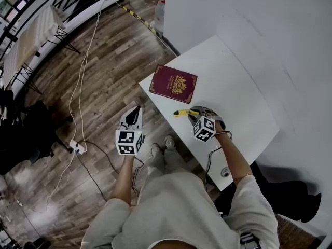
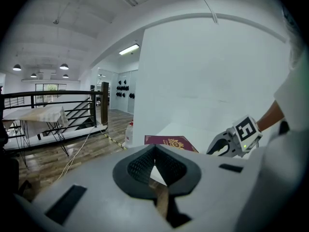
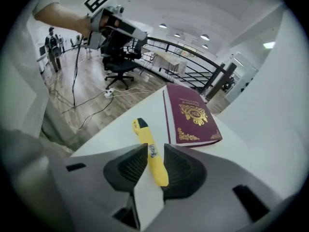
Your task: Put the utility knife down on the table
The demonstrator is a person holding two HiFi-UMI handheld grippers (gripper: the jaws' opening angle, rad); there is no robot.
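Yellow utility knife (image 3: 145, 134) seen lying on white table (image 1: 238, 92), just beside maroon gold-crested book (image 3: 190, 115) and near table edge. Right gripper (image 3: 156, 151) held just above it, jaws part-open. Knife framed in gap, pads apparently not pressed on it, nothing gripped. Left gripper (image 2: 154, 148) held off table, jaws closed, empty. Placement judged done. Withdrawal best made straight up, jaws kept clear so knife is not nudged toward edge.

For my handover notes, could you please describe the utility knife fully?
The utility knife is a slim yellow plastic-looking bar with a dark far end and a small label. It lies on the white table beside the maroon book, not touching it. Its near end sits between the right gripper's jaws, which seem not to clamp it.
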